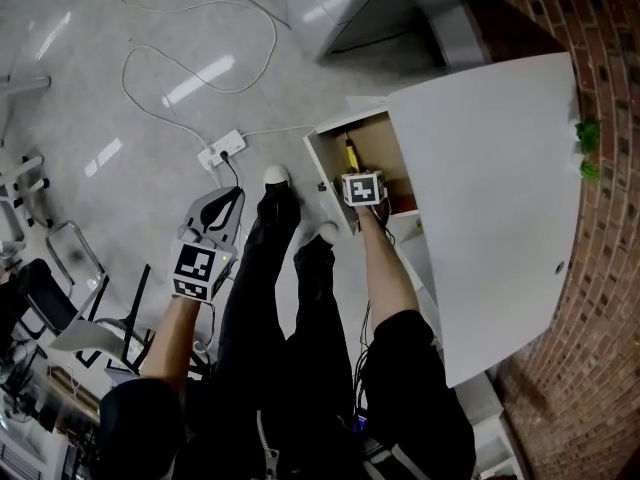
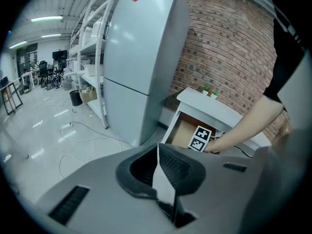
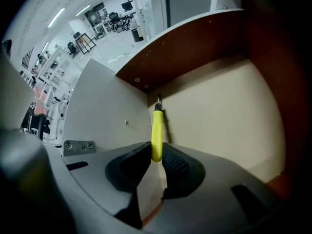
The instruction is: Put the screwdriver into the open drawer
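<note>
Right tool [image 3: 156, 152] downward with screwdriver [image 3: 157, 128] inside drawer [image 3: 219, 111]

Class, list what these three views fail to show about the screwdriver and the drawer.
Right gripper view: whether the screwdriver tip touches the drawer floor; too small, dark.
Head view: jaws of the right gripper, hidden under its marker cube.
Head view: the drawer's rear, covered by the white cabinet top.

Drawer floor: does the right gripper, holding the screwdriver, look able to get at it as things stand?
Probably yes. The right gripper, shut on the yellow screwdriver, points down into the open drawer. The floor beneath the tip looks bare, and nothing shows in between.
</note>
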### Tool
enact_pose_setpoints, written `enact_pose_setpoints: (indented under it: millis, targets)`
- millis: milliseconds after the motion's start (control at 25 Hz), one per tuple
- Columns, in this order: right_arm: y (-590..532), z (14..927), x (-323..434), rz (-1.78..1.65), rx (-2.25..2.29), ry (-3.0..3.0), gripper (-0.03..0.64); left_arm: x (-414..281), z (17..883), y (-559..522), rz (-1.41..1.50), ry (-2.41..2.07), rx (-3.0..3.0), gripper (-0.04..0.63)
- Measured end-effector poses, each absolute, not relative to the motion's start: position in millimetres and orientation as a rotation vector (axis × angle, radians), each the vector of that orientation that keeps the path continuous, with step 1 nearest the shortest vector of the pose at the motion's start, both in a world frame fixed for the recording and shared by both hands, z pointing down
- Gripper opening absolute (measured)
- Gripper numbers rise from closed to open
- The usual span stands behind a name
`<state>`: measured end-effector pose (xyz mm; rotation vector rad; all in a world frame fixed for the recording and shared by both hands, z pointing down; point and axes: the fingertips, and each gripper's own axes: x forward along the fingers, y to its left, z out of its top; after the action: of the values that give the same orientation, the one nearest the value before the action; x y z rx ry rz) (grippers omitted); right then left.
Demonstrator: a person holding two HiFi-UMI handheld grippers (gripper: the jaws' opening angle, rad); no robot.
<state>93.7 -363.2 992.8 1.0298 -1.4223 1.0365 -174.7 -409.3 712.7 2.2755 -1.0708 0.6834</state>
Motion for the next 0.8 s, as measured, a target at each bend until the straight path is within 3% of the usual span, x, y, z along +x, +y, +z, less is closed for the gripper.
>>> enact_pose_setpoints:
  millis: [240, 520, 800]
  targets:
    - [-361.9, 986.8, 91.2, 1.084, 1.061, -1.441, 0.115, -177.1, 714.4, -407.3, 0.693, -1.068, 2.269, 0.032]
    - [-369.6, 929.1, 86.5, 1.058, 1.211, -1.576, 0.009, -160.7, 692.2, -409.4, 0.658, -1.088, 2.309, 0.032]
    - [-361.2, 830.2, 60.3, 0.986, 1.348, -1.851, 0.009, -150.0, 651.0, -405.9, 0.606, -1.153, 2.362, 0.032]
